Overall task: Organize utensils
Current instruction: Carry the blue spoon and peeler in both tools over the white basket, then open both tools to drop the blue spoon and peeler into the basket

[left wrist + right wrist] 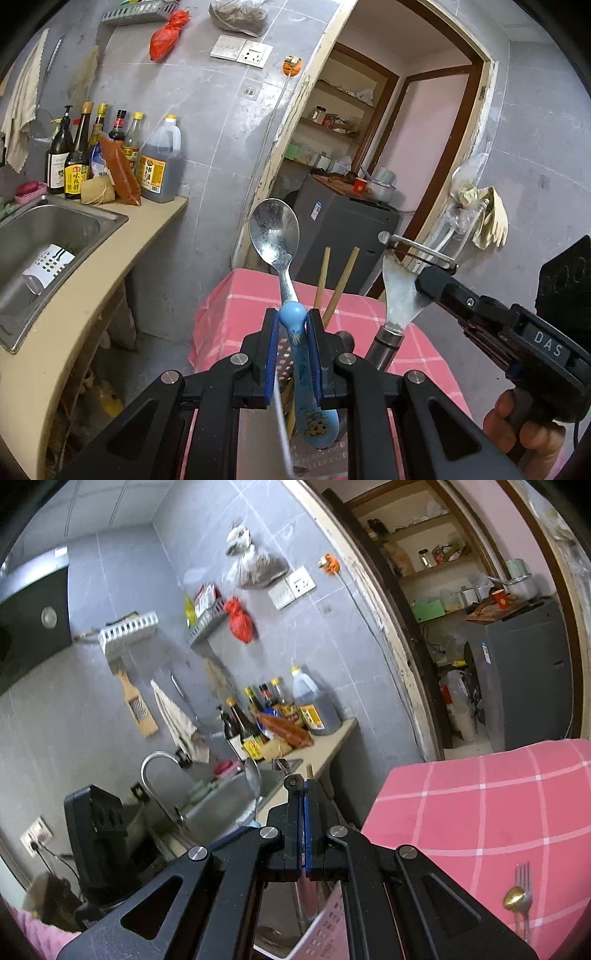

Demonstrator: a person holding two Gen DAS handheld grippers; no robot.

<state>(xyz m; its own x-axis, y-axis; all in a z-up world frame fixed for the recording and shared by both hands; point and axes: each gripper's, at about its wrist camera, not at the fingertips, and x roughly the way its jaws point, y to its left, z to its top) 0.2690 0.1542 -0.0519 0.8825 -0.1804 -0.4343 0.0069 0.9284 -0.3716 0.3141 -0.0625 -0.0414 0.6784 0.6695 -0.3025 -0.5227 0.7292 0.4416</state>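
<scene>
Grey-tiled kitchen walls surround us, with a steel sink (pixel 48 236) sunk into a beige counter (pixel 92 306) that carries a cluster of dark sauce bottles (pixel 79 155), and an open doorway beyond. Below our claws sits a tabletop covered in a pink checked cloth (pixel 480 812).

Our left claw (pixel 291 332) is pinching the pale blue cartoon-printed plastic handle of a steel spoon (pixel 275 230), which stands nearly upright with its bowl raised above the fingers. Under it we see a pale perforated plastic utensil basket (pixel 284 354) at the near edge of the tabletop, with two wooden chopsticks (pixel 334 284) poking up out of it just beyond the spoon handle.

Our right claw (pixel 430 280) comes in from the right and grips the upper part of a steel peeler-like tool with a dark round handle (pixel 400 291); that handle points down toward the basket. In the right wrist view its blue-padded fingers (pixel 297 834) are pressed almost together, with a small metal piece showing at their tips, and the white basket rim (pixel 321 926) lies just below.

Near the right edge of the tabletop a gold-bowled spoon (pixel 514 901) lies against a silver fork (pixel 524 878) on the cloth, well apart from the basket.
</scene>
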